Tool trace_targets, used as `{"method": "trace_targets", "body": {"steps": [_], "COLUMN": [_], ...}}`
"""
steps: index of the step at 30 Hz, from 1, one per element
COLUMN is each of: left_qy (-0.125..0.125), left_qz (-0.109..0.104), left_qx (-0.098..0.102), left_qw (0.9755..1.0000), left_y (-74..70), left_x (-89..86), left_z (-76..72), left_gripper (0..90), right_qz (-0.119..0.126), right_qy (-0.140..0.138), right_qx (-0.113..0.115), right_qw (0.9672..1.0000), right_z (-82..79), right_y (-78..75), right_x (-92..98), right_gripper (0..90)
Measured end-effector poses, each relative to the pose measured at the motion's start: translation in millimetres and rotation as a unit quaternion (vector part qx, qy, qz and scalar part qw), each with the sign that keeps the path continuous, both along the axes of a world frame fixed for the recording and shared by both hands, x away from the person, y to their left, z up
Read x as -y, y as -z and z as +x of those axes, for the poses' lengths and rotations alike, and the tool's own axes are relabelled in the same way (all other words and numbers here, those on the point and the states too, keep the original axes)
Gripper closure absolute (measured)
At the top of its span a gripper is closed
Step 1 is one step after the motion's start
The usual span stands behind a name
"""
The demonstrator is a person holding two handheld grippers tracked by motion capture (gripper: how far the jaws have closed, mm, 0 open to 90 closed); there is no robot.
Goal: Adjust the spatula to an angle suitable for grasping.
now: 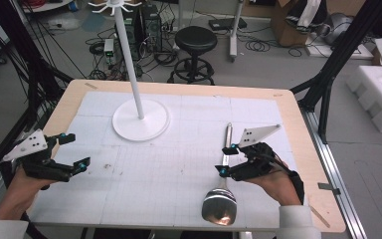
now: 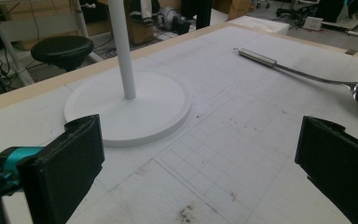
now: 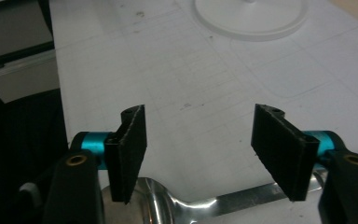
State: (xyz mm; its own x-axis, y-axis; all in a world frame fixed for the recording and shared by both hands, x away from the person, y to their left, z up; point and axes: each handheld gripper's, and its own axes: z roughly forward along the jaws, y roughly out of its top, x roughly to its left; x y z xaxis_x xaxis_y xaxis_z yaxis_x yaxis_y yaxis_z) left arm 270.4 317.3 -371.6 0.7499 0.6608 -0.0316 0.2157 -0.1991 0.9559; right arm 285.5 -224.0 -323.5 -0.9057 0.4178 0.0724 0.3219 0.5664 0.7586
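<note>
**Ladle under the right gripper, grasp not yet made**

Here, lying flat on the white mat (image 1: 179, 164) near the front right of the table: the ladle (image 1: 222, 186), bowl toward the person, handle pointing away toward the far edge. Hovering over its neck, the right gripper (image 1: 227, 160), jaws part-way apart with nothing between the pads. Seen from the right gripper view, the ladle (image 3: 205, 203) crosses below the pads (image 3: 131, 149), bowl under one jaw and handle running out under the other, so across the gap rather than caught in it. No contact visible.

Off to the left, resting low over the mat and well apart from the ladle: the left gripper (image 1: 77, 149), jaws wide, holding nothing. Standing toward the far middle of the mat: the white stand (image 1: 140, 121), hooks at the top of its pole, probably where the ladle belongs.

Best done so, judging from this:
- Turn the wrist until the pads straddle the thin handle from either side, not along its length.
- Come down just behind the bowl, where the stem narrows; polished steel slips easily, so seat the pads square and deep.
- Close firmly before lifting; expect the heavy bowl to tip the ladle downward.
- Keep the lift clear of the stand's base.
</note>
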Motion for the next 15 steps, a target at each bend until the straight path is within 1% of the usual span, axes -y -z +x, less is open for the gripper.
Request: {"method": "trace_targets", "body": {"steps": [1,2,3,4,5,8,9,10,14,15], "left_qy": [0.001,0.001,0.0,0.0,-0.001,0.0,0.0,0.0,-0.001,-0.001], "left_qz": [-0.001,-0.001,0.0,0.001,0.002,0.001,0.001,0.001,0.004,0.007], "left_qx": [0.002,0.002,0.002,0.002,0.002,0.002,0.002,0.002,0.0,-0.002], "left_qw": [1.0,1.0,1.0,1.0,1.0,1.0,1.0,1.0,1.0,1.0], "left_y": [-0.3,-0.4,-0.3,-0.2,-0.1,-0.2,-0.2,-0.1,0.2,0.6], "left_x": [0.0,0.0,0.1,0.1,0.1,0.1,0.1,0.0,0.2,0.5], "left_z": [-0.1,-0.3,-0.2,-0.2,-0.1,-0.2,-0.3,-0.2,0.1,0.2], "left_gripper": [1.8,1.7,1.8,1.8,1.8,1.8,1.8,1.8,1.8,1.8], "right_qz": [0.0,-0.003,-0.02,-0.02,-0.036,-0.061,-0.068,-0.068,-0.089,-0.092], "right_qy": [0.0,-0.005,-0.019,-0.019,-0.034,-0.055,-0.058,-0.058,-0.069,-0.074], "right_qx": [0.0,-0.008,-0.006,-0.006,-0.009,-0.008,-0.009,-0.009,-0.006,-0.011], "right_qw": [1.0,0.9999,0.9996,0.9996,0.9987,0.9966,0.996,0.996,0.9937,0.993], "right_z": [0.0,0.3,1.5,1.5,1.9,2.0,2.4,2.4,4.9,4.7], "right_y": [0.0,0.2,1.5,1.5,3.8,8.0,9.3,9.3,14.4,15.5], "right_x": [0.0,-2.8,-7.8,-7.8,-13.7,-21.9,-24.4,-24.4,-33.6,-35.4], "right_gripper": [39.9,42.9,50.2,50.2,55.8,65.8,69.0,69.0,84.4,85.9]}}
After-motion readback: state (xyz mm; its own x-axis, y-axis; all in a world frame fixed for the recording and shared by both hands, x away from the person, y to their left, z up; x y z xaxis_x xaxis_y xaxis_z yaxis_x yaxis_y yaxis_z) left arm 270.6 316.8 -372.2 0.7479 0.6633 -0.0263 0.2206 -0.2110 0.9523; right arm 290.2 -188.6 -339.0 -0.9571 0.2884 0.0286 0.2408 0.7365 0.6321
